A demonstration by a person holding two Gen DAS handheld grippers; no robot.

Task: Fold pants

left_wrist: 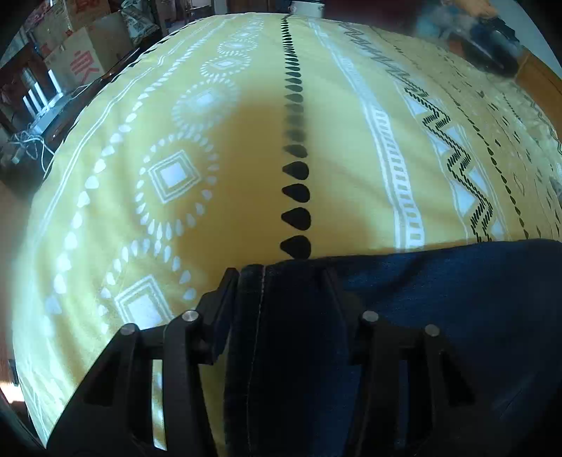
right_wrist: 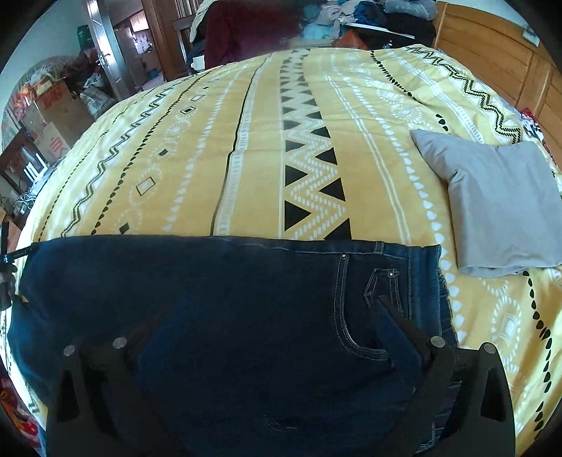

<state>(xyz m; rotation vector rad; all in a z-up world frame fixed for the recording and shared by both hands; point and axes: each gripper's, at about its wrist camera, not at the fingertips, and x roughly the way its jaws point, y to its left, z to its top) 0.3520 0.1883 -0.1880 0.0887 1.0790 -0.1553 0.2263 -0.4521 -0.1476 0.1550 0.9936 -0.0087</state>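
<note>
Dark blue jeans (right_wrist: 228, 298) lie flat across the near side of a bed with a yellow patterned cover (right_wrist: 260, 168). Their waistband and pocket are at the right in the right wrist view, and the leg hems are at the far left. In the left wrist view the jeans (left_wrist: 439, 298) fill the lower right. My left gripper (left_wrist: 281, 277) has its jaws apart around the hem end of the jeans, with fabric between the fingers. My right gripper (right_wrist: 267, 309) is open wide over the hip area, with its right finger (right_wrist: 397, 316) by the pocket.
A grey pillow (right_wrist: 498, 204) lies on the bed right of the jeans. A wooden headboard (right_wrist: 491, 49) is at the far right. Piled clothes (right_wrist: 368, 17) sit beyond the bed. Cardboard boxes (left_wrist: 73, 52) and cables stand at the left side.
</note>
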